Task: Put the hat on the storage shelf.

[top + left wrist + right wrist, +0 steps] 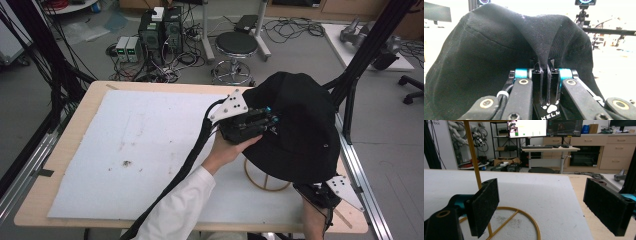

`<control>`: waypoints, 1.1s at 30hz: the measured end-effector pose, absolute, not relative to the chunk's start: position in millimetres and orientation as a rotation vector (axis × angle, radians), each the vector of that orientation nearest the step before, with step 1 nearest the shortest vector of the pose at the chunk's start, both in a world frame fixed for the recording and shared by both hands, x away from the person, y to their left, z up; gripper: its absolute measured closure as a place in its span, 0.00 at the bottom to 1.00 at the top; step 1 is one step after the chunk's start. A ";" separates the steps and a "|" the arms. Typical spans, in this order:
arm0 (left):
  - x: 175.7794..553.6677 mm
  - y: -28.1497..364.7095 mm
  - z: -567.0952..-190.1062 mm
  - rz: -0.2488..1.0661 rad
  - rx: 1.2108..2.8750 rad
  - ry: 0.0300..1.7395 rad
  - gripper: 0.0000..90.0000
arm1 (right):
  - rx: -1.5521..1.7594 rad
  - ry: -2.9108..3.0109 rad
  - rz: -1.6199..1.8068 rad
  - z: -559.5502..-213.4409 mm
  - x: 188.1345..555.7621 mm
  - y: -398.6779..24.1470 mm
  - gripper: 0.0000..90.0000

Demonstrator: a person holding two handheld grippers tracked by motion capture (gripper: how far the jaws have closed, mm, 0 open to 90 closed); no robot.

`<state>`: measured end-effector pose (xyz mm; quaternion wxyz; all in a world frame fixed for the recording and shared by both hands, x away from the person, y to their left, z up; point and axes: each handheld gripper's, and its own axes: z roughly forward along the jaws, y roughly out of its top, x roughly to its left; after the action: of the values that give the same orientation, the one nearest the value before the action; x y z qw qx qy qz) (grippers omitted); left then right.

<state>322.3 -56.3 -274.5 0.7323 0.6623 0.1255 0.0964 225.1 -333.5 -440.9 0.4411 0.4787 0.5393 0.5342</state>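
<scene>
At the counter's (pixel 75 150) near edge, at five o'clock, the right tool (pixel 327 196) waits with jaws spread wide beside the gold wire stand (pixel 265 182). Farther in, the left tool (pixel 250 122) pinches a fold of the black hat (pixel 300 135), apparently steadying it atop the stand at three o'clock.

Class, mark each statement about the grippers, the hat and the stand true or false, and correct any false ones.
1. The left gripper is shut on a fold of the black hat. True.
2. The right gripper also pinches the hat. False: its jaws stand wide open, holding nothing.
3. The gold wire stand has a ring base resting on the white sheet. True.
4. The hat lies flat on the table. False: it is held up over the stand.
</scene>
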 end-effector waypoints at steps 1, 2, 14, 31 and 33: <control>322.3 -56.3 -274.5 0.212 1.457 0.276 0.96 | 1.190 1.338 1.326 -441.0 224.9 -333.7 0.14; 321.9 -56.4 -275.2 0.225 1.463 0.278 0.96 | 1.190 1.338 1.326 -441.0 224.8 -333.9 0.14; 323.2 -51.8 -282.4 0.244 1.490 0.301 0.95 | 1.191 1.336 1.329 -441.0 224.5 -333.6 0.14; 328.5 -35.1 -286.8 0.217 1.417 0.373 0.69 | 1.203 1.325 1.331 -441.3 223.0 -336.1 0.14; 328.9 -32.0 -286.4 0.221 1.396 0.379 0.64 | 1.205 1.318 1.340 -441.2 223.3 -335.5 0.14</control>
<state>328.9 -32.0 -286.4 0.7442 0.6372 0.1732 0.1007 223.3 -335.5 -441.2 0.4390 0.4848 0.5304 0.5394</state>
